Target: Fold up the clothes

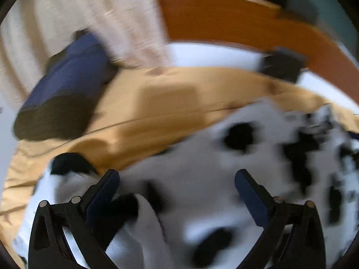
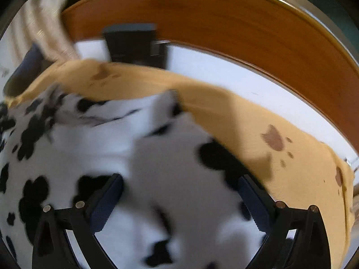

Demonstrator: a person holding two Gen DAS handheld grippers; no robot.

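Yellow bedding (image 1: 157, 103) with brown blotches covers the work surface; a wooden headboard (image 2: 224, 22) curves behind it, and a pale curtain (image 1: 89, 18) hangs at the far left. A blue-and-dark cushion (image 1: 65, 89) rests on the bedding at the left edge. A dark box-shaped item (image 2: 134, 44) sits near the headboard; blur prevents identification.

The task item is a white garment with black spots (image 2: 157, 157). It lies spread on the bedding directly below and ahead of both tools.

Left gripper (image 1: 177, 190): fingers spread wide, nothing between them, fabric visible underneath. Contact with the cloth cannot be confirmed because of motion blur.

Right gripper (image 2: 181, 195): fingers spread wide, nothing held. The garment's right edge runs diagonally from upper left to lower right, passing just beside the right finger.

Judgement: the garment's bulk extends from the left gripper toward its right, and from the right gripper toward its left, so the cloth lies between the two tools. The long axis appears to run side to side, though blur limits certainty. The right gripper is nearer to a usable edge; the left sits over the garment's interior, near a loose fold (image 1: 148, 224).
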